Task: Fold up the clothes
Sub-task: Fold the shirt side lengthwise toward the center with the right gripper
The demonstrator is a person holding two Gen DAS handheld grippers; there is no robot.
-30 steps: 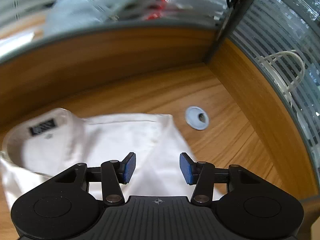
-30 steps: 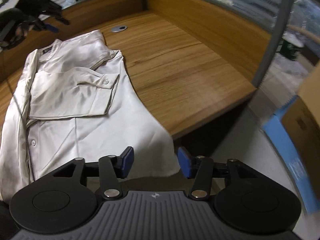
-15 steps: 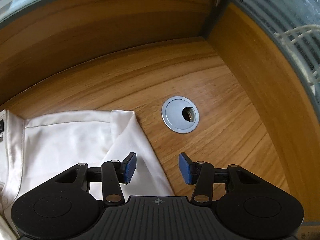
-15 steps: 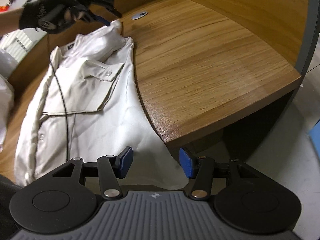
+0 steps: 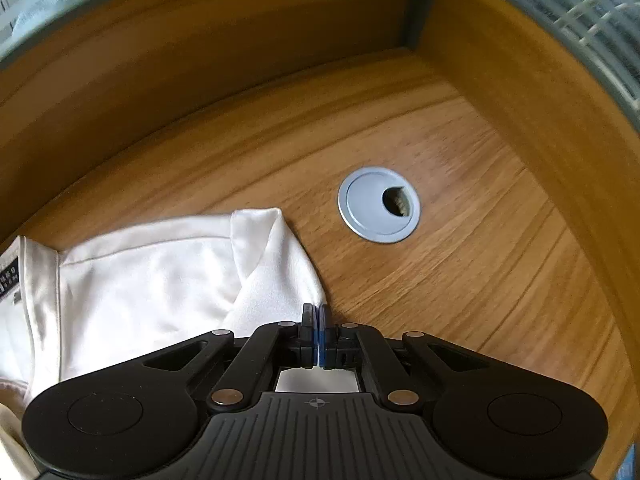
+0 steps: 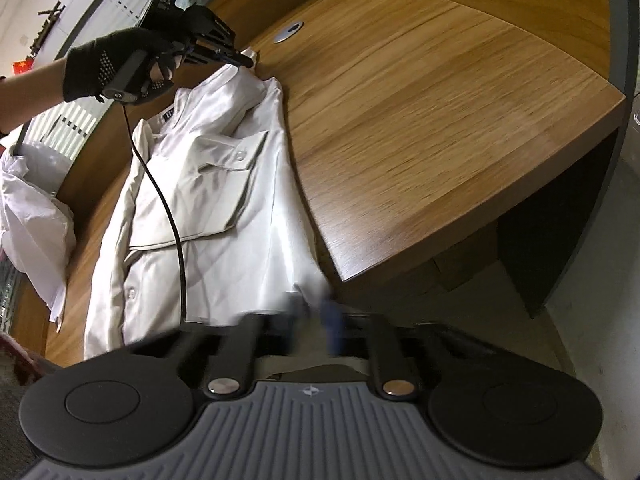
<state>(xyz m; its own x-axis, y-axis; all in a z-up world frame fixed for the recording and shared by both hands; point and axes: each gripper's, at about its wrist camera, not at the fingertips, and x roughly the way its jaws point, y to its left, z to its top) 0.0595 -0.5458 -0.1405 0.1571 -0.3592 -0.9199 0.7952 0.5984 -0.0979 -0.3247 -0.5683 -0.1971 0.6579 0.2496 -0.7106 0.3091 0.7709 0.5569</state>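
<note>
A white button-up shirt lies lengthwise on the wooden desk, a sleeve folded across its chest. Its hem hangs over the near desk edge. In the left wrist view my left gripper is shut on the shirt's right shoulder edge, near the collar label. The left gripper also shows in the right wrist view, held by a gloved hand. My right gripper is at the shirt's lower hem, its fingers blurred and nearly together around the cloth.
A grey cable grommet is set in the desk just right of the shirt's shoulder. Wooden partition walls close the desk's far corner. More white cloth lies at the left. The left gripper's black cable hangs across the shirt.
My left gripper has shut on the shirt's shoulder edge. My right gripper's fingers have moved close together at the hem and have come nearer the desk edge.
</note>
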